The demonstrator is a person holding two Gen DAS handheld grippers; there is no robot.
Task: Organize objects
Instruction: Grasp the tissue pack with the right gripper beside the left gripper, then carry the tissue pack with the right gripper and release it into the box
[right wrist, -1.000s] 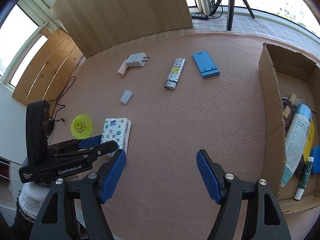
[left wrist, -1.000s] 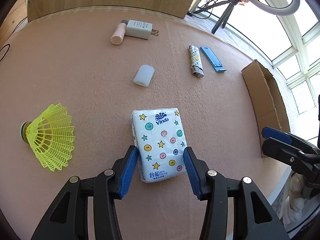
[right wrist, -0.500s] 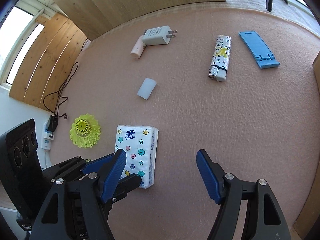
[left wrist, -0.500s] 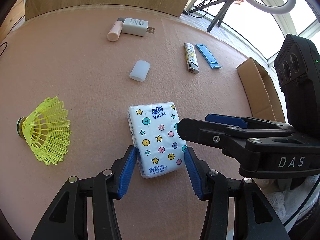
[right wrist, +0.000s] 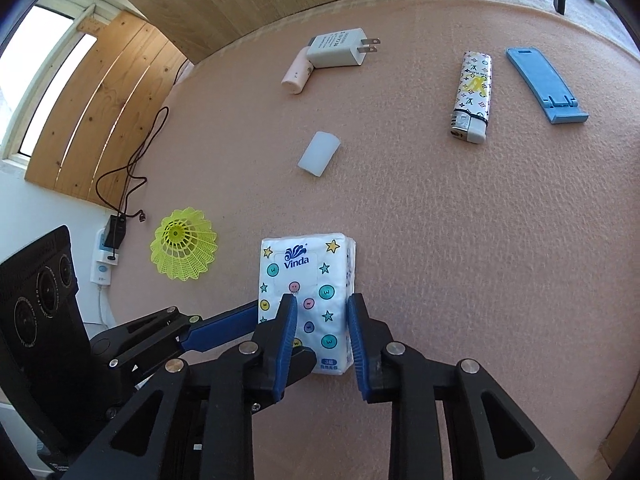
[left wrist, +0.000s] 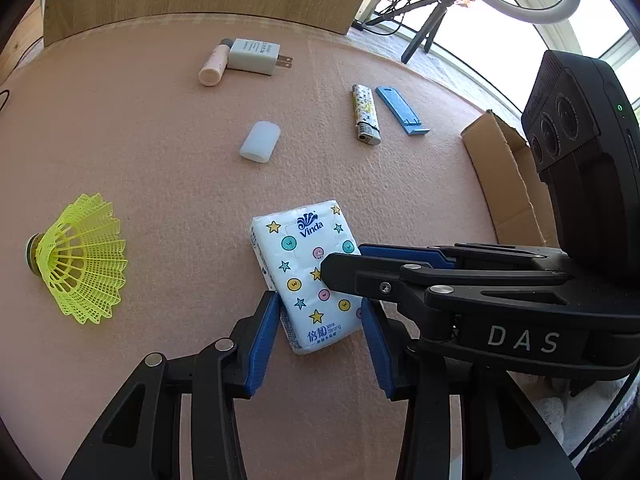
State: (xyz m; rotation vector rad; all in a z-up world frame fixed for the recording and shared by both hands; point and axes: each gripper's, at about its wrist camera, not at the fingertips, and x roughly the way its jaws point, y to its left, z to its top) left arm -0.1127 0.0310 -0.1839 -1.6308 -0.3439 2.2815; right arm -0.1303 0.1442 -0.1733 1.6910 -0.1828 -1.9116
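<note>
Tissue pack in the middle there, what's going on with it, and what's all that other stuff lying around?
A person is working two handheld claws over a pink mat. Both are at the tissue pack: the left claw straddles its near end, closing, and the right claw is closing over one side of it. The pack lies flat on the mat. Untouched around it are a yellow shuttlecock, a white cap, a charger plug, a lighter and a blue stand. A cardboard box sits at the right.
</note>
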